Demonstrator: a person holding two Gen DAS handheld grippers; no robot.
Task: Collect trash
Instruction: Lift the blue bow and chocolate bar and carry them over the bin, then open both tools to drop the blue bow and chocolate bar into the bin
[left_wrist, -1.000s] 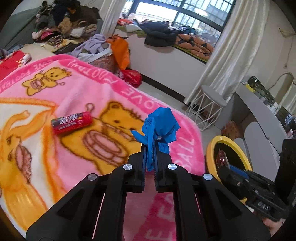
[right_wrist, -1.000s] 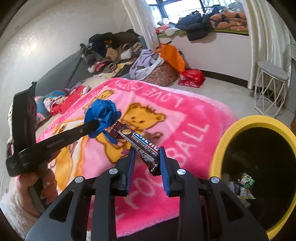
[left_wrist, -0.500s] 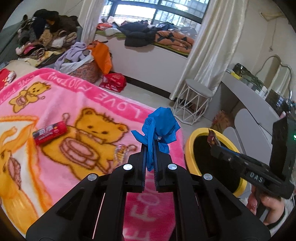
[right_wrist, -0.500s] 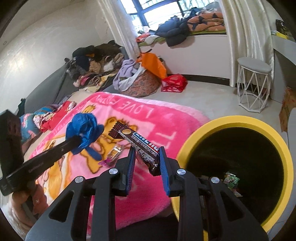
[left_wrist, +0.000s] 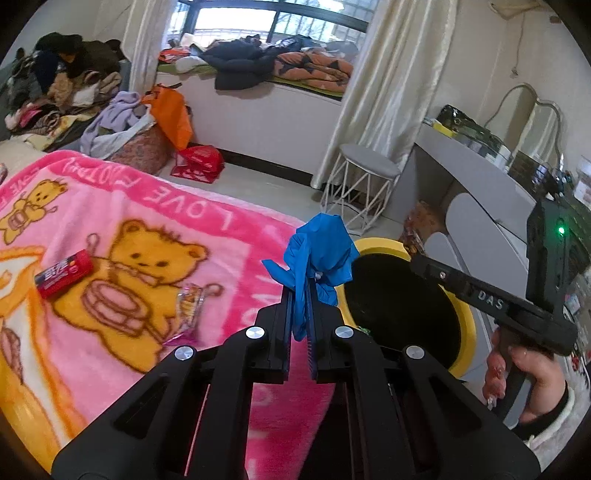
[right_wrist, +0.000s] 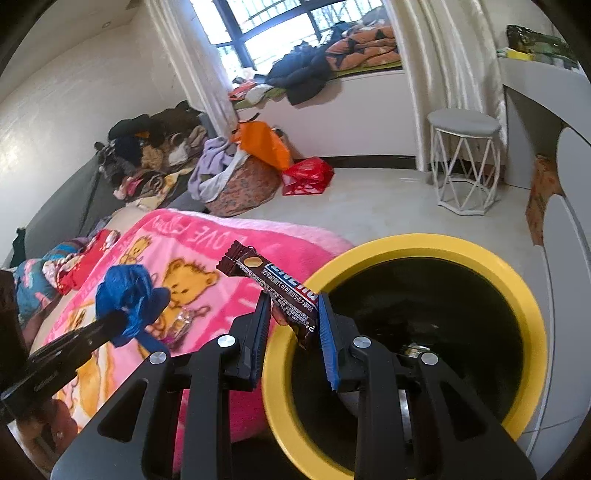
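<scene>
My left gripper (left_wrist: 300, 291) is shut on a crumpled blue glove (left_wrist: 319, 251), held above the bed's corner beside the yellow-rimmed bin (left_wrist: 380, 245). My right gripper (right_wrist: 293, 301) is shut on a brown chocolate bar wrapper (right_wrist: 275, 282), which hangs over the near left rim of the bin (right_wrist: 491, 266). Bits of trash lie deep in the bin's dark inside. The blue glove (right_wrist: 127, 295) and the left gripper's fingers show at the left of the right wrist view. A red packet (left_wrist: 63, 273) and a shiny pink wrapper (left_wrist: 188, 308) lie on the pink bear blanket (left_wrist: 155, 206).
A white wire stool (left_wrist: 365, 188) stands on the floor beyond the bin. A grey desk (left_wrist: 480, 177) is at the right. Clothes piles, an orange bag (left_wrist: 171, 114) and a red bag (left_wrist: 199, 162) lie by the window bench. A hand (left_wrist: 517, 376) holds the right gripper's handle.
Both grippers swung right from over the blanket toward the bin, each keeping its grip. The bin has grown large in both views and the chocolate wrapper now hangs over its rim.
</scene>
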